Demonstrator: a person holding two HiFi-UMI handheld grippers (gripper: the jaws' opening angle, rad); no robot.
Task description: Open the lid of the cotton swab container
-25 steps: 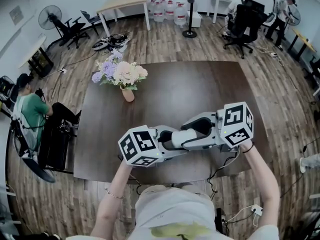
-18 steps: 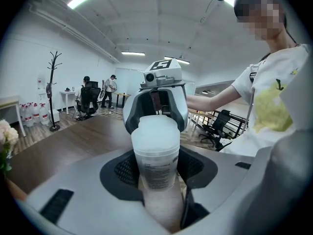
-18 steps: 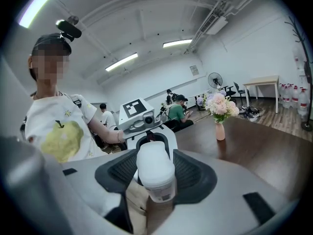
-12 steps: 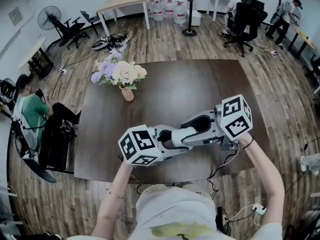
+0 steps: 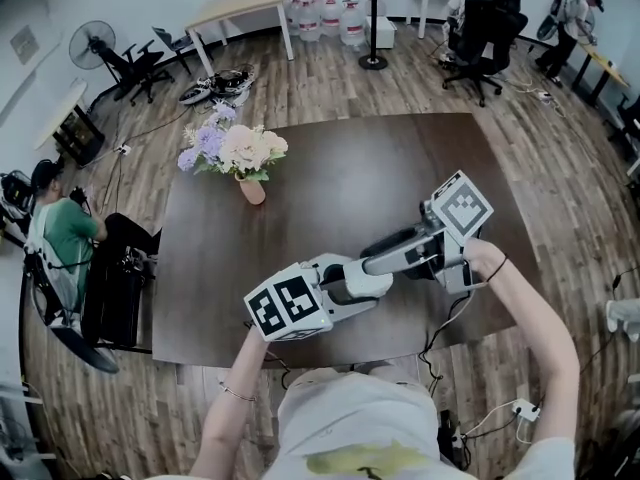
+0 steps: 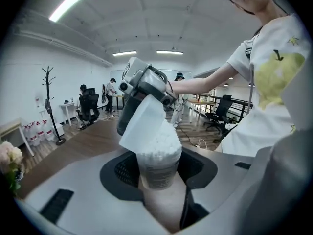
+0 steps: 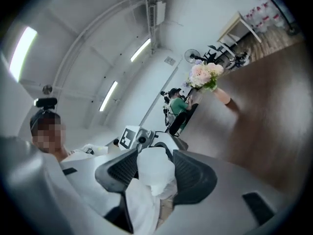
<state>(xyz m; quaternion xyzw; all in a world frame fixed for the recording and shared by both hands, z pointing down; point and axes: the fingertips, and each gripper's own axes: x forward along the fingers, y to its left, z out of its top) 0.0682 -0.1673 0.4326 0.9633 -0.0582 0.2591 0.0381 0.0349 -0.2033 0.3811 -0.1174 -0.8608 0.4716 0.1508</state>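
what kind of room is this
Probably an open office or lab workspace: rolling office chairs by the far wall, a row of water jugs beside a light wooden table, and a standing fan.

Showing a dark table (image 5: 350, 183) bearing a flower vase (image 5: 236, 158).
Showing, left of the table, a seated person in green (image 5: 60, 233); beyond the table, water bottles (image 5: 328, 18).

Parts out of sight
Print on the cotton swab container's (image 6: 157, 168) label is too blurred to read; just above it, the lid's (image 6: 143, 126) top edge is hidden inside the right gripper (image 6: 145, 102); the container's base is hidden too.
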